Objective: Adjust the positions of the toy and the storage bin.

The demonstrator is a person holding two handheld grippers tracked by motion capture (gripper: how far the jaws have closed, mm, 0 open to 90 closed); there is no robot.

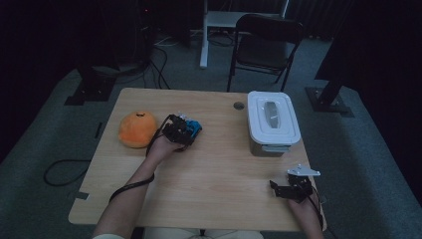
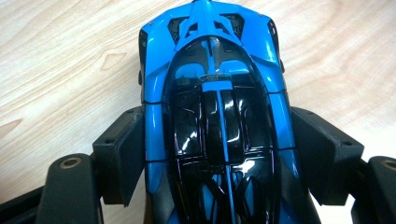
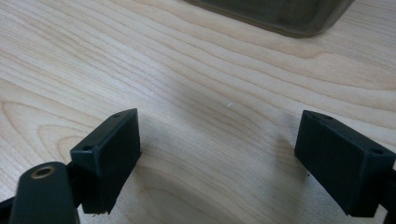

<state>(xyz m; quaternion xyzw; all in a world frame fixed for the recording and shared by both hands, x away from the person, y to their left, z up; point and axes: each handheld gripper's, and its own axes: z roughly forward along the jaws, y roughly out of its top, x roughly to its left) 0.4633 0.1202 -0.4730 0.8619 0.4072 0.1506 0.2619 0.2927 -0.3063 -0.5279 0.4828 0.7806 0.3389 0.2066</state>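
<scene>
Your right gripper (image 1: 290, 190) sits wide open over bare wood nearest you, close in front of the white lidded bin (image 1: 272, 121), while your left gripper (image 2: 217, 154) – well left of that bin – clamps the blue toy car (image 2: 217, 107), its glossy black roof plain from the gripper's own camera.

Left tool (image 2: 217, 154) clamped mid-width; right tool (image 3: 219, 158) jaws wide apart.

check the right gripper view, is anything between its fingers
No, the right gripper stands open over the bare wooden table, with nothing between its two black fingers.
</scene>
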